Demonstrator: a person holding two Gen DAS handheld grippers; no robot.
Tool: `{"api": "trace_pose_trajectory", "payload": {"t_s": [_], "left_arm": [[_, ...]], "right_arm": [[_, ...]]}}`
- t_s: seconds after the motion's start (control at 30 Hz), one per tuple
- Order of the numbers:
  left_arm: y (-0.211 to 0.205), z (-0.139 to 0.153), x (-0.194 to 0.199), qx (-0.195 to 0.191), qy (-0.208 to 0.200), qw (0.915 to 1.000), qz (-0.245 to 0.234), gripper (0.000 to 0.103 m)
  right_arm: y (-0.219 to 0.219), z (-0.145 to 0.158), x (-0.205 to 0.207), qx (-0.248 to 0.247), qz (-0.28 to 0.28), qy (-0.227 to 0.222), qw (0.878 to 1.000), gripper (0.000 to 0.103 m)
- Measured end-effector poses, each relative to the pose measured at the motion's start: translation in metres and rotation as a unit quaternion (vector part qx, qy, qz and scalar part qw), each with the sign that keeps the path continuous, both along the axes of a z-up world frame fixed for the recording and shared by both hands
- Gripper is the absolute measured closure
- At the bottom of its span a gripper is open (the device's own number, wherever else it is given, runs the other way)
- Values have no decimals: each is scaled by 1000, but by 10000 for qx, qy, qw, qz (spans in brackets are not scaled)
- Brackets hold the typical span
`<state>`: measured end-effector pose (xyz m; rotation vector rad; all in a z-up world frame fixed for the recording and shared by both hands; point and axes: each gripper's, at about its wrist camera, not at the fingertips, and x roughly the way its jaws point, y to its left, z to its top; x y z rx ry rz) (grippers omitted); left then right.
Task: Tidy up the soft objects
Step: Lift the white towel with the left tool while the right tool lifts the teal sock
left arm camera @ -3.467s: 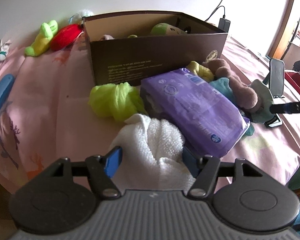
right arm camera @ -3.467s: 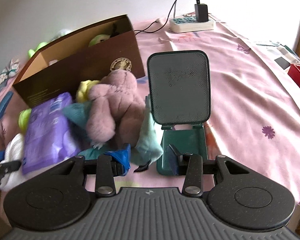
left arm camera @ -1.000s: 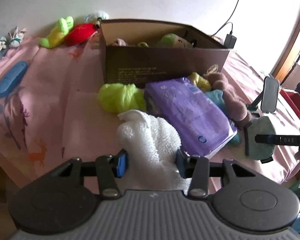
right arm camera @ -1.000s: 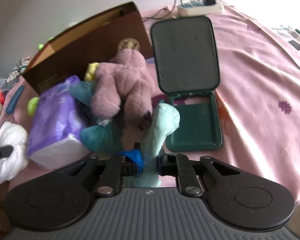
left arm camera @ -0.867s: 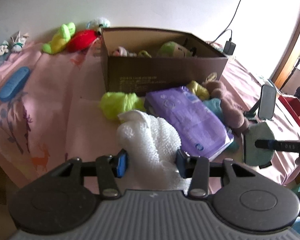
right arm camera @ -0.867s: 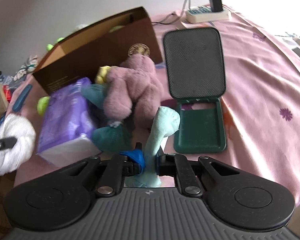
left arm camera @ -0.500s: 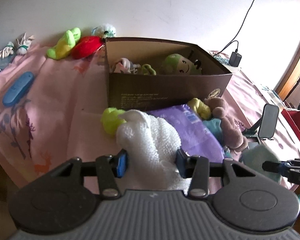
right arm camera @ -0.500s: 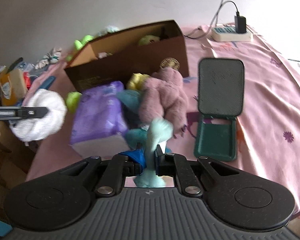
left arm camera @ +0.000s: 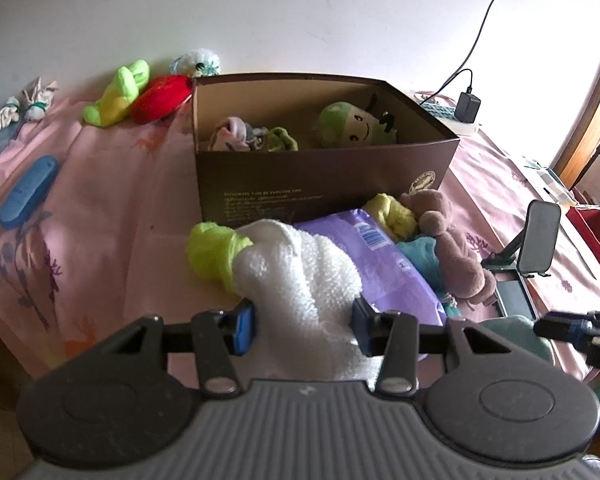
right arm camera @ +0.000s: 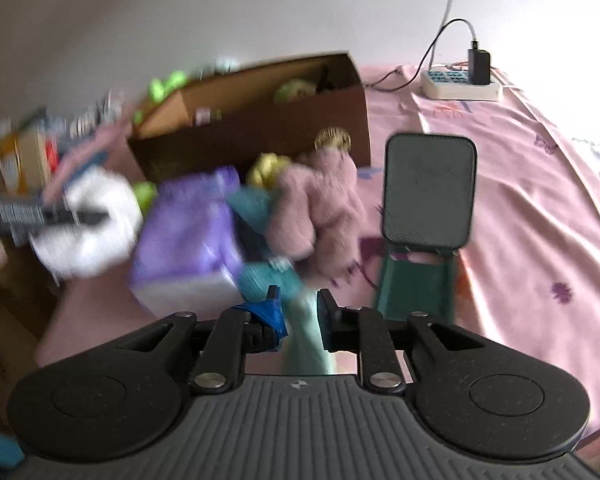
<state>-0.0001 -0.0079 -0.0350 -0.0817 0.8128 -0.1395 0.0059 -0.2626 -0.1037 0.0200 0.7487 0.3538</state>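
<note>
Pink patterned cloth [left arm camera: 100,208] covers the work surface; a plain white wall [left arm camera: 300,20] stands behind it. The left gripper [left arm camera: 302,322] is closed on a white fluffy towel [left arm camera: 300,276], raised above the cloth. Ahead of its fingers stands an open brown box [left arm camera: 324,184] holding small plush toys; a purple packet [left arm camera: 384,264] and a pink plush bear [left arm camera: 456,248] lie between fingers and box. The right gripper [right arm camera: 298,314] pinches a pale green cloth [right arm camera: 306,344] in a narrow gap. Ahead and right of its fingers stands a dark green phone stand [right arm camera: 426,200]; a power strip [right arm camera: 460,84] lies near the wall. The right view's left side is blurred.
</note>
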Motion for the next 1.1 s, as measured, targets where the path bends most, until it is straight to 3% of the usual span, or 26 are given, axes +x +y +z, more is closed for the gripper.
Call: {"api": "trace_pose_trajectory", "payload": {"t_s": [0.1, 0.23, 0.37, 0.5, 0.87, 1.0, 1.1], "left_arm": [[0, -2, 1, -9, 9, 10000, 59, 56], [-4, -2, 3, 7, 65, 10000, 46, 56], [-9, -2, 4, 49, 61, 9999, 102, 56], [-12, -1, 4, 71, 68, 9999, 106, 55], [-13, -1, 6, 83, 69, 9999, 30, 55], [-14, -1, 6, 96, 56, 9999, -54, 55], [-14, -1, 6, 110, 55, 9999, -105, 55]], "right_arm": [[2, -14, 3, -366, 286, 196, 9987, 100], [2, -30, 12, -684, 164, 315, 9970, 97], [-10, -44, 28, -557, -70, 772, 9954, 94], [-20, -54, 38, -122, -196, 1090, 9938, 90], [-20, -54, 43, 785, -639, 1314, 9861, 85], [-9, -51, 37, 674, -460, 1172, 9897, 80], [12, -51, 33, 203, -136, 959, 9951, 76]]}}
